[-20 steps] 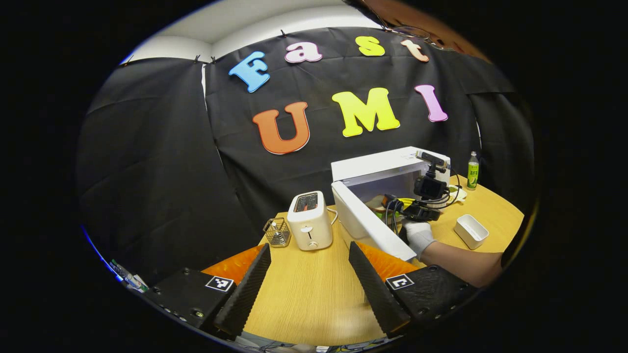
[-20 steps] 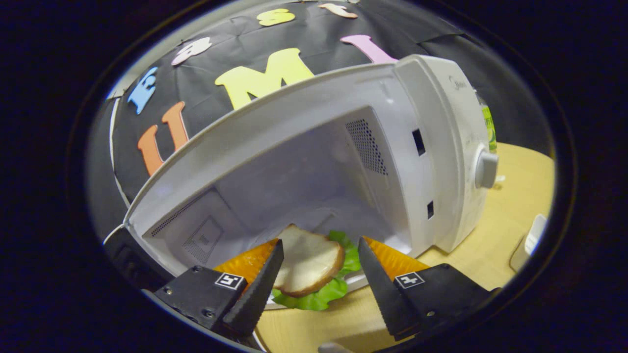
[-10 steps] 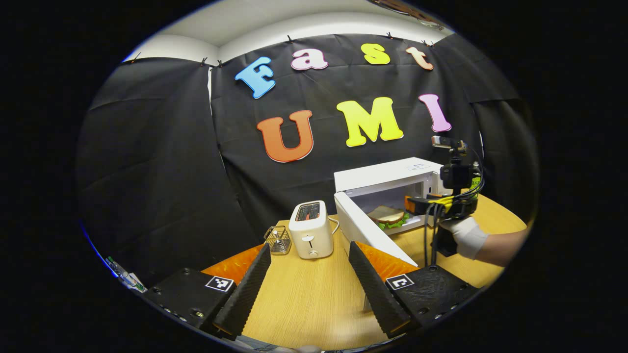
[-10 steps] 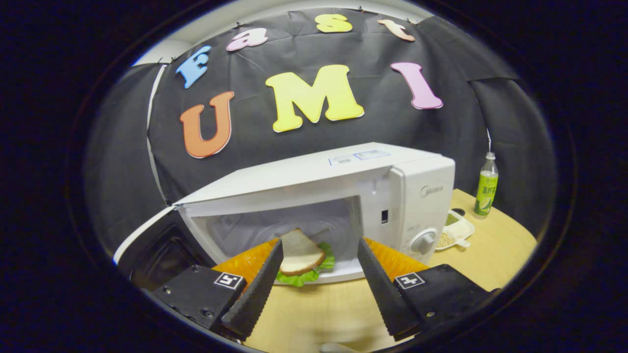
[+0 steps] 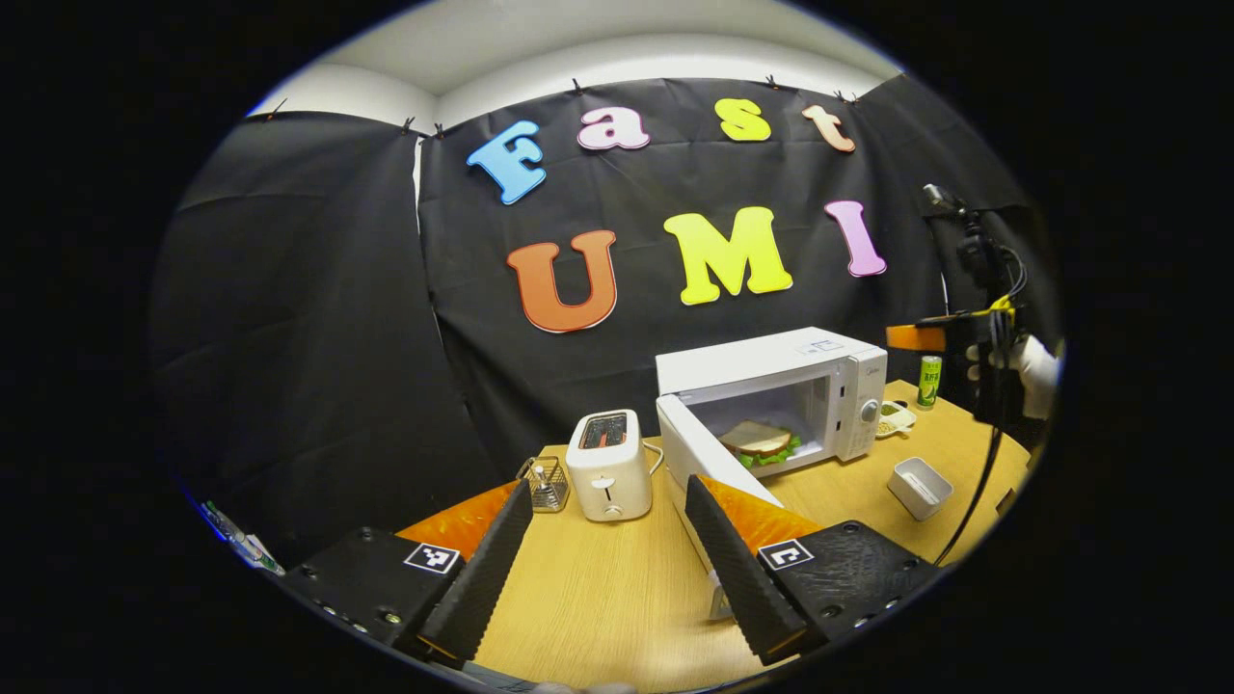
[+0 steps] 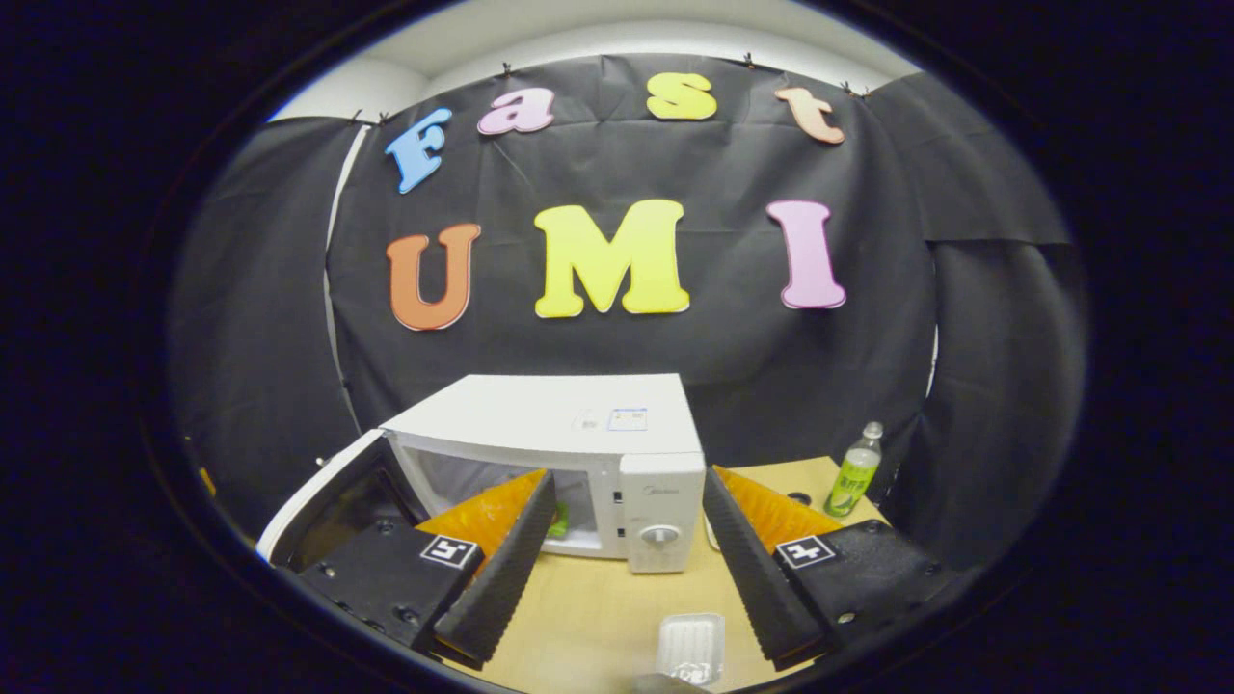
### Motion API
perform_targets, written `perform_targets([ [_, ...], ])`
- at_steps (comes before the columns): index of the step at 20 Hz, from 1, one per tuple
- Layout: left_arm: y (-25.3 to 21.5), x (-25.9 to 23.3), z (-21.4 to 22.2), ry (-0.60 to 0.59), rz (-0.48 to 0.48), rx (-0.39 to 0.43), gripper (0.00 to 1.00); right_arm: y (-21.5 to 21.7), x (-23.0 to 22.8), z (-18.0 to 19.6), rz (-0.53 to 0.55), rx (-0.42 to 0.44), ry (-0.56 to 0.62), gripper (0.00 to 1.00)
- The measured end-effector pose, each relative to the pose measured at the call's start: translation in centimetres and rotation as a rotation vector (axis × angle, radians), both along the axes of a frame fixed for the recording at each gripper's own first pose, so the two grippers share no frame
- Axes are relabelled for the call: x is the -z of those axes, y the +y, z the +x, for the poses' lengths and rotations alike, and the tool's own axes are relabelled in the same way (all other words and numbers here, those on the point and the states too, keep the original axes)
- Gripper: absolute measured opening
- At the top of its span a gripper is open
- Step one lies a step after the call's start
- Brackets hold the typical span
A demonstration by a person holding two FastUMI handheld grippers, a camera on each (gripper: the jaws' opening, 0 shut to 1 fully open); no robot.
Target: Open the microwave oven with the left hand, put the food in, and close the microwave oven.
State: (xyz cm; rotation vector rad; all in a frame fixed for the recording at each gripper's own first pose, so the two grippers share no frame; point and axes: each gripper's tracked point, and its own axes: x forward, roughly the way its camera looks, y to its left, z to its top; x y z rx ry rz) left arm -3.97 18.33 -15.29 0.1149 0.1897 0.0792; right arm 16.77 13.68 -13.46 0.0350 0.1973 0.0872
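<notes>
The white microwave [image 5: 771,371] stands on the wooden table with its door [image 5: 709,458] swung open to the left. A sandwich [image 5: 757,439] of bread and lettuce lies inside the cavity. My left gripper [image 5: 609,487] is open and holds nothing, low over the table in front of the toaster and short of the door. My right gripper [image 6: 627,477] is open and holds nothing, well back from the microwave [image 6: 569,424] and above its level. A gloved hand [image 5: 1036,361] holds that right gripper [image 5: 901,337] high at the far right of the left gripper view. A bit of lettuce [image 6: 559,525] shows past the right gripper's finger.
A white toaster [image 5: 607,463] and a small wire basket [image 5: 545,482] stand left of the door. A white rectangular tray [image 5: 919,487] lies on the table right of the microwave, with a green bottle [image 5: 928,379] and a small dish [image 5: 895,416] behind it.
My right gripper has pulled back out of the microwave and risen to the right, leaving the sandwich inside. The left gripper has stayed open, drifting slightly back.
</notes>
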Motion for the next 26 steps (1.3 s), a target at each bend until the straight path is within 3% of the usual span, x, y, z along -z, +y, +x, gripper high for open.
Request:
perform_targets([
  [1, 0.1, 0.0, 0.0, -0.004, 0.001, -0.002, 0.96, -1.5, -0.9, -0.6, -0.003, 0.015, -0.002, 0.98],
  [2, 0.2, -0.1, 0.1, -0.006, 0.001, -0.004, 0.96, -2.7, -1.7, -1.4, -0.008, 0.028, -0.002, 0.91],
  [3, 0.2, -0.2, 0.1, -0.008, 0.0, -0.006, 0.89, -4.0, -2.2, -2.1, -0.016, 0.044, -0.005, 0.91],
  [4, 0.1, 0.0, 0.3, -0.009, -0.003, -0.005, 0.89, -5.5, -3.0, -3.1, -0.023, 0.061, -0.01, 0.91],
  [7, 0.0, 1.3, 1.2, 0.001, -0.024, 0.005, 0.7, -8.0, -4.9, -5.0, -0.029, 0.1, -0.027, 0.91],
  [8, -0.4, 1.9, 1.5, 0.014, -0.04, 0.026, 0.69, -8.6, -5.3, -5.6, -0.03, 0.112, -0.03, 0.91],
  [9, -0.3, 2.4, 1.6, 0.025, -0.044, 0.023, 0.62, -9.2, -5.5, -6.0, -0.031, 0.122, -0.03, 0.91],
  [10, 0.1, 2.8, 1.9, 0.031, -0.049, 0.019, 0.47, -9.5, -5.5, -6.4, -0.033, 0.124, -0.026, 0.91],
  [13, 0.5, 4.2, 2.4, 0.046, -0.085, 0.021, 0.4, -10.0, -5.2, -7.6, -0.038, 0.128, -0.002, 0.91],
  [14, 0.8, 4.9, 2.7, 0.053, -0.089, 0.014, 0.19, -10.2, -5.0, -7.9, -0.034, 0.133, 0.008, 0.97],
  [15, 1.4, 5.6, 2.8, 0.057, -0.081, -0.003, 0.21, -10.5, -4.6, -8.2, -0.027, 0.14, 0.02, 0.97],
  [16, 1.7, 6.4, 3.1, 0.061, -0.073, -0.005, 0.07, -10.5, -4.2, -8.6, -0.018, 0.143, 0.035, 0.98],
  [17, 1.5, 7.4, 3.2, 0.078, -0.073, 0.004, 0.0, -10.7, -4.1, -8.9, -0.012, 0.147, 0.044, 0.98],
  [18, 1.5, 8.5, 3.2, 0.086, -0.075, 0.013, 0.0, -10.9, -4.1, -9.1, -0.011, 0.153, 0.049, 0.97],
  [19, 1.4, 9.2, 3.3, 0.093, -0.08, 0.019, 0.01, -11.0, -4.0, -9.3, -0.014, 0.156, 0.055, 0.91],
  [20, 1.1, 10.0, 3.5, 0.094, -0.085, 0.032, 0.0, -11.1, -3.9, -9.6, -0.018, 0.16, 0.061, 0.97],
  [23, -0.4, 12.5, 4.2, 0.12, -0.128, 0.071, 0.0, -11.1, -4.0, -10.0, -0.022, 0.166, 0.075, 0.97],
  [24, -0.9, 13.0, 4.4, 0.123, -0.129, 0.077, 0.0, -11.0, -4.3, -10.1, -0.019, 0.163, 0.073, 0.92],
  [25, -1.3, 13.2, 4.5, 0.124, -0.127, 0.08, 0.0, -11.0, -4.4, -10.3, -0.019, 0.161, 0.071, 0.98],
  [26, -1.6, 13.2, 4.6, 0.122, -0.128, 0.086, 0.0, -11.2, -4.6, -10.3, -0.024, 0.16, 0.069, 0.91],
])
